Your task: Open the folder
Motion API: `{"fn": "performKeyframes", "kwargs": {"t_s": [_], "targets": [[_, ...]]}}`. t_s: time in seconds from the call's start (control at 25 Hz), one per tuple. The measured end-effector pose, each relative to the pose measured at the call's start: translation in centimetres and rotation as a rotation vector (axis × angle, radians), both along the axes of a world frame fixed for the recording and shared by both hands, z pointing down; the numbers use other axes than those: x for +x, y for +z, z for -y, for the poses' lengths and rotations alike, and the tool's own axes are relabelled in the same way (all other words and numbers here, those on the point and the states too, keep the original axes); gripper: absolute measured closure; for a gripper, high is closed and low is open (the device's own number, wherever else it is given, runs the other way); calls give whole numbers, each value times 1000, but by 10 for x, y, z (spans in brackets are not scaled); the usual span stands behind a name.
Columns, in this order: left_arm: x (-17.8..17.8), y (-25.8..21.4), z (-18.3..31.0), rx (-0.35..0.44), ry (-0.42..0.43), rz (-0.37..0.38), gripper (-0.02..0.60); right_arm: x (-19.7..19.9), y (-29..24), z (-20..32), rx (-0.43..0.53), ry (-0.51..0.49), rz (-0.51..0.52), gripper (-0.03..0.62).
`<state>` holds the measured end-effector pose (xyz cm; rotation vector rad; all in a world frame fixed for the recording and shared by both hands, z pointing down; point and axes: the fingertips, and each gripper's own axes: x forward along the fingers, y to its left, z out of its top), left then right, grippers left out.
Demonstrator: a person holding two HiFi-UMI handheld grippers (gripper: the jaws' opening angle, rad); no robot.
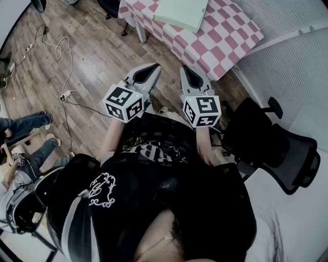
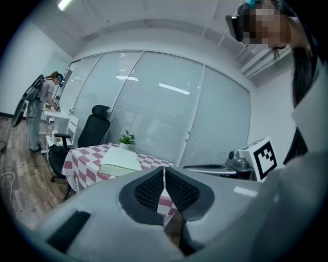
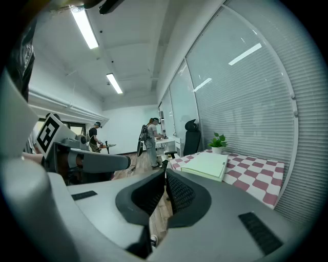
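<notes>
Fingers [image 2: 151, 190] of the left gripper [image 1: 151, 69] are pressed together on nothing. Those of the right gripper [image 1: 186, 70] also meet at the tips, empty. Both grippers are held side by side before the person's chest, above the floor [image 1: 92, 46] and short of the table [image 1: 230, 36]. On its checked cloth lies the folder [image 1: 182, 13], closed and flat, well apart from both grippers. Behind it stands a small plant [image 2: 126, 138], then a black chair [image 2: 95, 130].
</notes>
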<state>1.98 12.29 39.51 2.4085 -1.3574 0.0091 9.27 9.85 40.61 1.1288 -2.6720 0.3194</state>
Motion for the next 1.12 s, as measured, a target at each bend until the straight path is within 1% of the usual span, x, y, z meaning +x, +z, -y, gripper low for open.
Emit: {"fn": "performKeyframes", "kwargs": {"t_s": [0.16,0.4,0.6,0.84,1.04,1.12], "targets": [[1,4,2,-6,-1,2,558,0,3,3,-3,0,-2,576],[-5,8,2,-11,-20,2,558,-2,4,5,-11,9,48,576],[-9,12,6,-20,-23,1,558,-6,6,10,-19,2,55,576],[-15,12,24,-22,-1,-2,558,-15,7,25,-35,10,63,576],[-19,14,51,-30,53,-2,558,-19,10,48,-44,57,40,576],[-25,13,65,-30,60,-4,558,-24,10,62,-50,66,40,576]]}}
